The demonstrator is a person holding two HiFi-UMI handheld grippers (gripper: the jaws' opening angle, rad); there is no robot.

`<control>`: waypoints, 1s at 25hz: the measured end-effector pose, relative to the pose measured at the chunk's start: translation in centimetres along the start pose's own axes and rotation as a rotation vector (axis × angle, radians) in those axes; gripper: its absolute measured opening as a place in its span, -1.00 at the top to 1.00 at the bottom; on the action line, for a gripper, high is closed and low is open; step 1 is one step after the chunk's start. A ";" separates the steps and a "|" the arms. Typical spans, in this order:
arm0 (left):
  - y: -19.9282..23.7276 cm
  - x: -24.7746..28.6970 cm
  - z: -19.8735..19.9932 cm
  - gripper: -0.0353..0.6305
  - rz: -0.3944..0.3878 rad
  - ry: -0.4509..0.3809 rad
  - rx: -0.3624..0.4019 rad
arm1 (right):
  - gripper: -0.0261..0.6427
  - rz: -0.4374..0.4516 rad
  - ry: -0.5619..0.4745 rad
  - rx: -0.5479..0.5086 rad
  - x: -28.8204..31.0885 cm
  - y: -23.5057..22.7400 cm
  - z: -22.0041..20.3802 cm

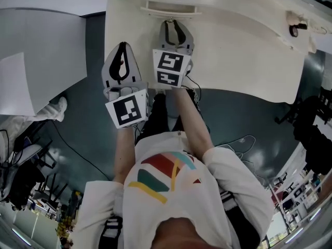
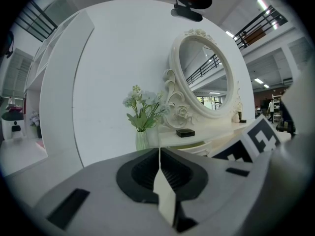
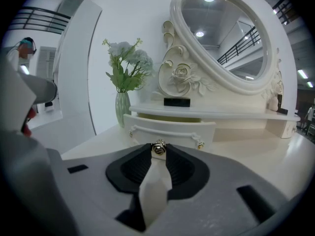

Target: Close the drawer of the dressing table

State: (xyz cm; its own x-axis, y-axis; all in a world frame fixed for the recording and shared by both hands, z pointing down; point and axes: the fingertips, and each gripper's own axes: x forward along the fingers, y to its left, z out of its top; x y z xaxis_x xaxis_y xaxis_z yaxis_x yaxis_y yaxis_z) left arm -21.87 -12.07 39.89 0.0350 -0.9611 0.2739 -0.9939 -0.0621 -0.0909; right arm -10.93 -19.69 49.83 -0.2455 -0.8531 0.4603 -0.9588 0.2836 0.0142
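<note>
The cream dressing table (image 1: 244,51) has a small drawer (image 1: 171,8) pulled out a little from under its back shelf. From the right gripper view the drawer front (image 3: 172,128) faces me, with a round gold knob (image 3: 158,148) in its middle. My right gripper (image 3: 158,152) reaches over the tabletop, and its jaw tips are closed on that knob (image 1: 173,21). My left gripper (image 1: 122,46) hangs off the table's left edge over the floor. Its jaws (image 2: 159,151) are shut with nothing between them.
An oval carved mirror (image 3: 221,38) stands at the back of the table. A vase of flowers (image 3: 123,107) stands at the left, and a small black box (image 3: 176,102) lies on the shelf above the drawer. A grey table (image 1: 41,51) stands at the left. Cables lie on the floor.
</note>
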 end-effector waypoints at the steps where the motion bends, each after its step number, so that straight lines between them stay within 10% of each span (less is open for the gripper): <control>1: -0.1 0.1 -0.1 0.87 -0.002 0.002 0.004 | 0.68 -0.001 0.000 0.000 0.1 -0.1 0.0; 25: 0.2 0.8 -0.7 0.87 0.003 0.021 0.009 | 0.68 -0.005 0.005 -0.001 1.9 -0.4 0.5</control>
State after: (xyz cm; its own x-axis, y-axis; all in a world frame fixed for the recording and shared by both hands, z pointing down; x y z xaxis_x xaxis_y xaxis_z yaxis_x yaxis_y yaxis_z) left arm -22.16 -12.65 40.78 0.0300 -0.9554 0.2937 -0.9930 -0.0620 -0.1004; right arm -11.05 -21.70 50.25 -0.2402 -0.8522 0.4648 -0.9599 0.2799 0.0172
